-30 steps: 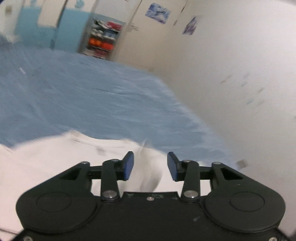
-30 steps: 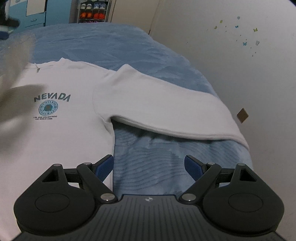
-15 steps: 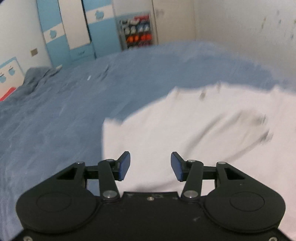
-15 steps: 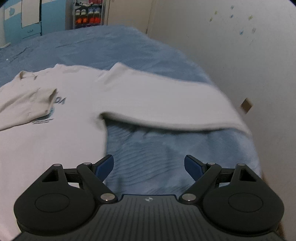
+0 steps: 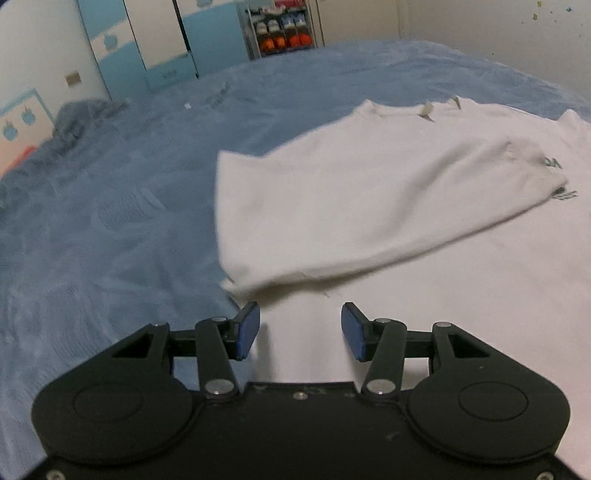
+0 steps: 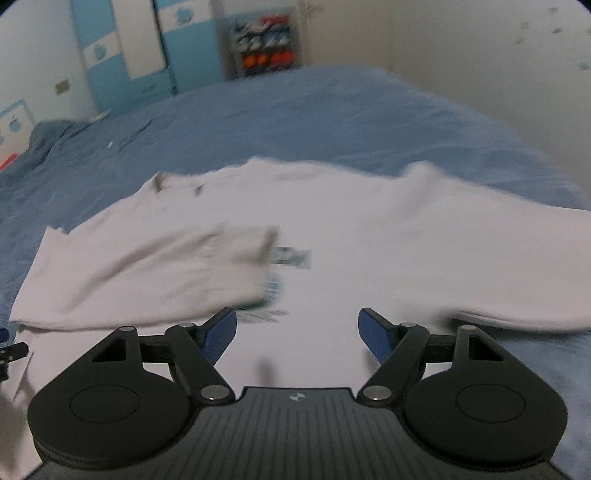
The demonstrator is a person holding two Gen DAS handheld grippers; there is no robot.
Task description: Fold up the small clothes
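A white long-sleeved sweatshirt [image 5: 424,258] lies face up on the blue bedspread. Its left sleeve [image 5: 351,206] is folded across the chest and partly covers the printed logo [image 5: 554,166]. My left gripper [image 5: 300,330] hovers open over the shirt's lower left edge with nothing between its blue pads. In the right wrist view the same sweatshirt [image 6: 369,251] appears blurred, with the folded sleeve [image 6: 147,273] at left and the other sleeve [image 6: 517,258] stretched out to the right. My right gripper [image 6: 297,334] is open and empty above the shirt's lower body.
The blue bedspread [image 5: 110,221] extends left and far behind the shirt. A pale wall [image 6: 498,74] runs along the bed's right side. Blue-and-white wardrobes [image 5: 147,44] and a shoe shelf [image 5: 282,31] stand beyond the bed. A rumpled blue blanket [image 5: 77,118] lies at far left.
The left sleeve now lies folded over the chest and the left gripper has pulled back and swung left. The right gripper has swung left from the spread right sleeve to the shirt's body.
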